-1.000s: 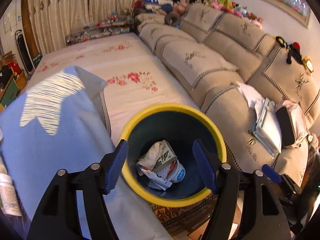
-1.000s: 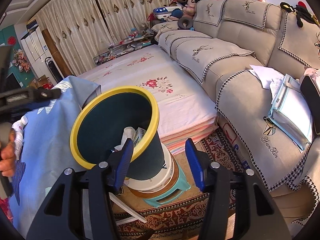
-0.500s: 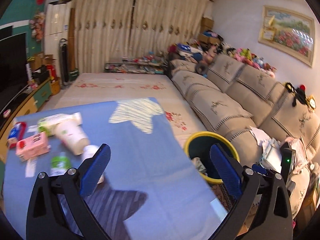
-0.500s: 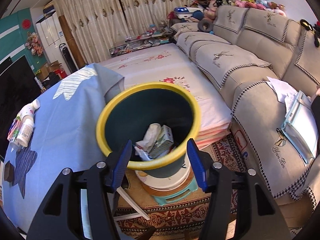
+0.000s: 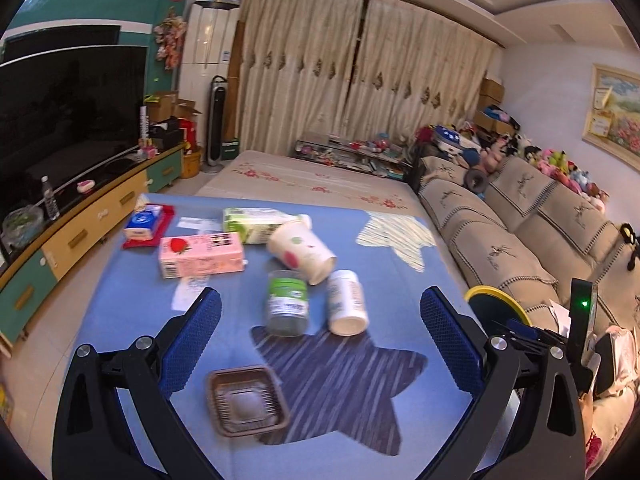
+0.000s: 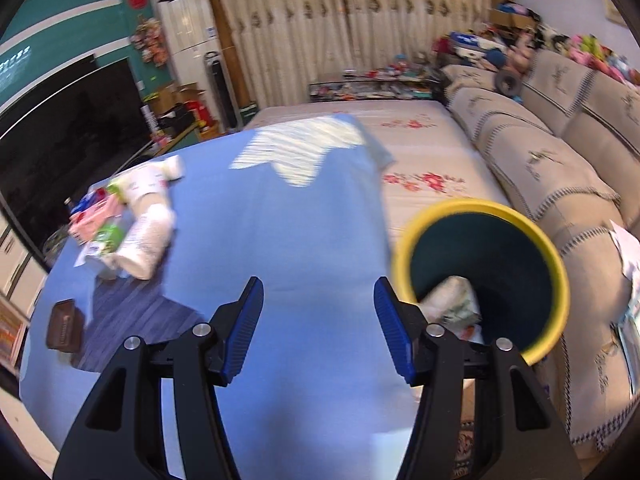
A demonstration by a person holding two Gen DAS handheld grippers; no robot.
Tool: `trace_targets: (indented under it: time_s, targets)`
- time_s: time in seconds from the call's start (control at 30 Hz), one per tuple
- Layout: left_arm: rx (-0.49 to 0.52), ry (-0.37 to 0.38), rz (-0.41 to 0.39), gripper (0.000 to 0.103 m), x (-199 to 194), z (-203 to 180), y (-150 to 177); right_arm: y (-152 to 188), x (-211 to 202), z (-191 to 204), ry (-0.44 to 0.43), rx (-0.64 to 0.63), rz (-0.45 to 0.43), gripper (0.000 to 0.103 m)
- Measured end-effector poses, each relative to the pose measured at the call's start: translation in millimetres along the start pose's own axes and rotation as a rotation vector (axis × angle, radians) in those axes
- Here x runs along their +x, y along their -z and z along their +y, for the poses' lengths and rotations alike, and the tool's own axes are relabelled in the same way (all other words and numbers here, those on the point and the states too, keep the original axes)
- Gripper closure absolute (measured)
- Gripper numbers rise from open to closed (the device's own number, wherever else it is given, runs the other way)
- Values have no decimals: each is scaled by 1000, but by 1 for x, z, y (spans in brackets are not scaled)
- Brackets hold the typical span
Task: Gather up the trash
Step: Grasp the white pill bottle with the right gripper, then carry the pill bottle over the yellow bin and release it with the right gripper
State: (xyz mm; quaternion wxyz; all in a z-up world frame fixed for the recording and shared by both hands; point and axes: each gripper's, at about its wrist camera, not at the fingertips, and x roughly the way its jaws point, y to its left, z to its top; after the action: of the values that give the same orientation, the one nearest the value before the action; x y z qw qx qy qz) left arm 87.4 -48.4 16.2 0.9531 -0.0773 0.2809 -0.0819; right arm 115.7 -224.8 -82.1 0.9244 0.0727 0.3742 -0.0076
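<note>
Left tongs (image 5: 320, 344): spread wide, having just been opening, nothing between them, above the bench (image 5: 120, 312).
Right tongs (image 6: 318, 328): apart, empty.
Trash: jar (image 5: 288, 303) and bottle (image 5: 346, 302) lie just ahead of the left tongs; cup (image 5: 301, 252) and pink carton (image 5: 201, 254) beyond; brown tray (image 5: 247, 400) near their left pad.
Bin (image 6: 557, 264): right of the right tongs, holding wrappers.
</note>
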Motion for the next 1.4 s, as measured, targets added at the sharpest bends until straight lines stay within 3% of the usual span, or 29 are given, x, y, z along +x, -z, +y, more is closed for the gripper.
trace_targets:
  time_s: [0.2,0.33,0.57,0.8,0.83,0.87,0.93,1.23,1.4]
  targets:
    - [-70,-60,-14,5,-7,45,4,-14,17,83,-111,-109,-5,47]
    - [-107,-64,-1,5,-3,63,8,-24,36,125,-143,-139,-1,40]
    - [-101,-66,9,5,0,72,16,-28,82,158,-84,-120,92,40]
    - [-112,-51,37,5,11,77,21,-19,108,167,-45,-102,138,40]
    - [-113,-48,39,5,12,78,22,-19,110,167,-39,-103,140,45]
    - [-112,-46,40,5,13,78,22,-19,112,167,-39,-105,143,57]
    - [-109,-45,42,5,14,77,23,-19,110,165,-45,-104,141,58]
    - [-91,-41,60,5,22,70,25,-23,61,133,-90,-87,51,59]
    - [-56,-31,81,5,30,55,25,-28,34,82,-31,-46,7,59]
